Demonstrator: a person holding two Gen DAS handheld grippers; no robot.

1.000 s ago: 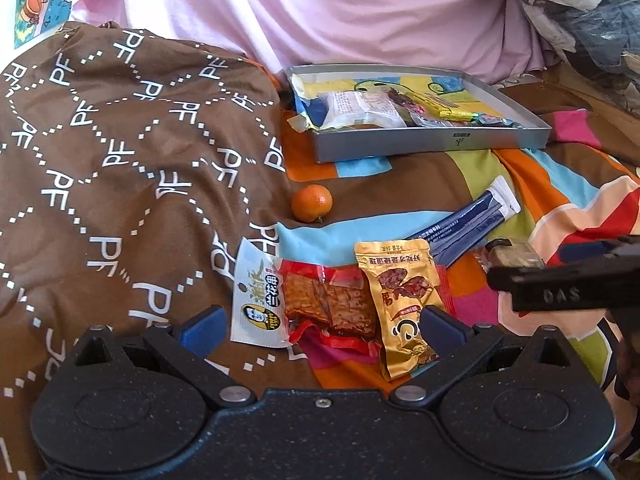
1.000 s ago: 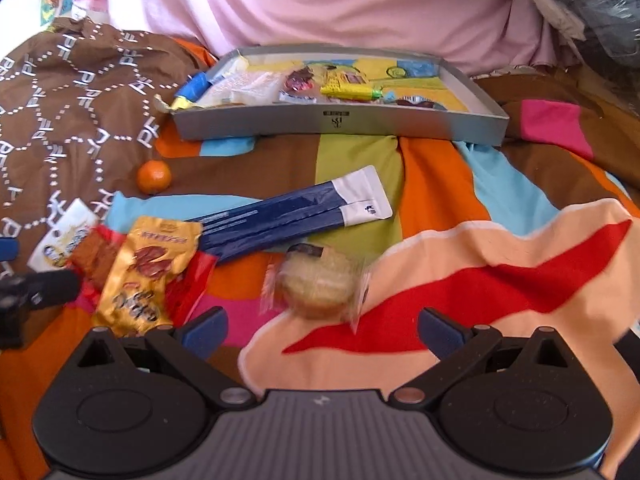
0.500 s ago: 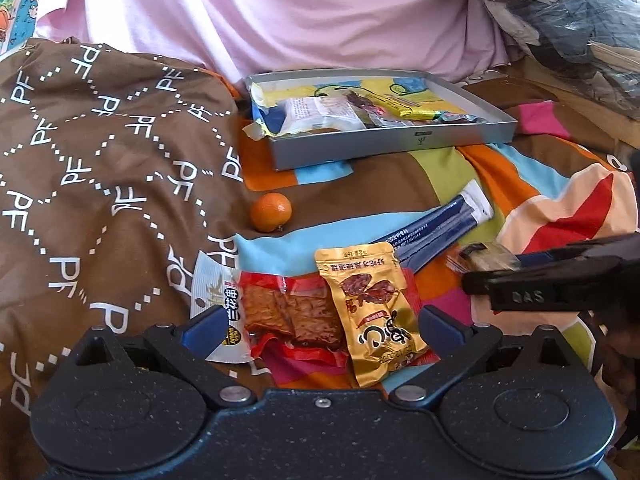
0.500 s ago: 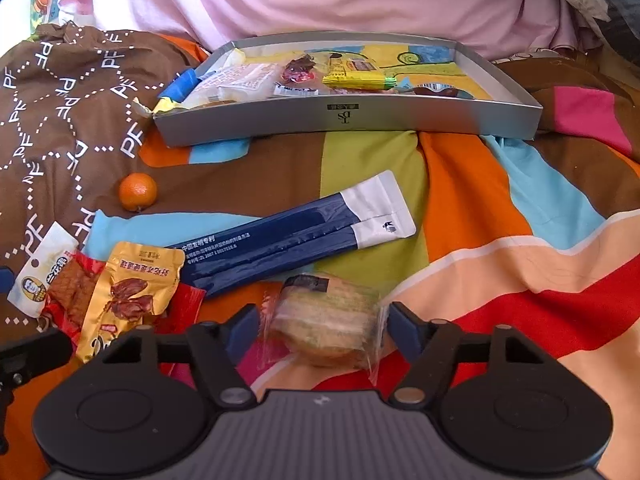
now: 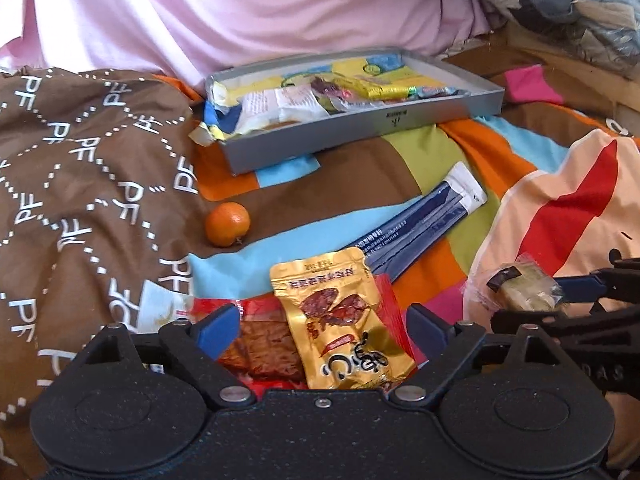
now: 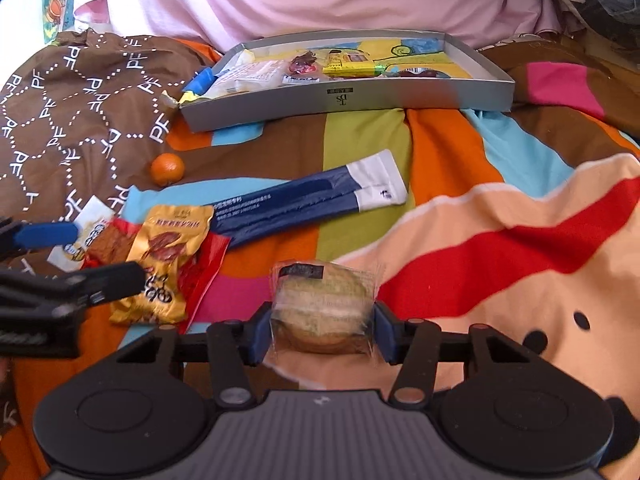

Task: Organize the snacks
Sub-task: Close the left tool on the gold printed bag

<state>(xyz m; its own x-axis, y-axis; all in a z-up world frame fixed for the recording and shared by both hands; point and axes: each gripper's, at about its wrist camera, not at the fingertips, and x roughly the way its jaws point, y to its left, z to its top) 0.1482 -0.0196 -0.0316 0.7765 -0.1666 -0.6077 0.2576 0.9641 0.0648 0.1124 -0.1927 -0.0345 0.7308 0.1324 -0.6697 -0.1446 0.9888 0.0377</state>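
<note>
My left gripper [image 5: 324, 330] hovers low over a gold snack packet [image 5: 340, 320] that lies on a red packet of dried tofu [image 5: 264, 348]. Both packets sit between its closing jaws, and the pads stand clear of them. My right gripper [image 6: 320, 334] is closing on a clear-wrapped round cake [image 6: 324, 304], with both blue pads against the wrapper. The cake [image 5: 524, 284] also shows at the right of the left wrist view. A grey tray [image 6: 340, 100] holding several snacks lies farther back.
A small orange [image 5: 228, 224] and a pair of blue-and-white sachets [image 5: 424, 232] lie on the striped blanket between the packets and the tray. A brown patterned cloth [image 5: 80, 184] covers the left. Pink fabric [image 5: 280, 12] rises behind the tray.
The right gripper's jaws have come in from wide open to the sides of the cake. The left gripper has moved closer over the gold and red packets, its jaws a little narrower.
</note>
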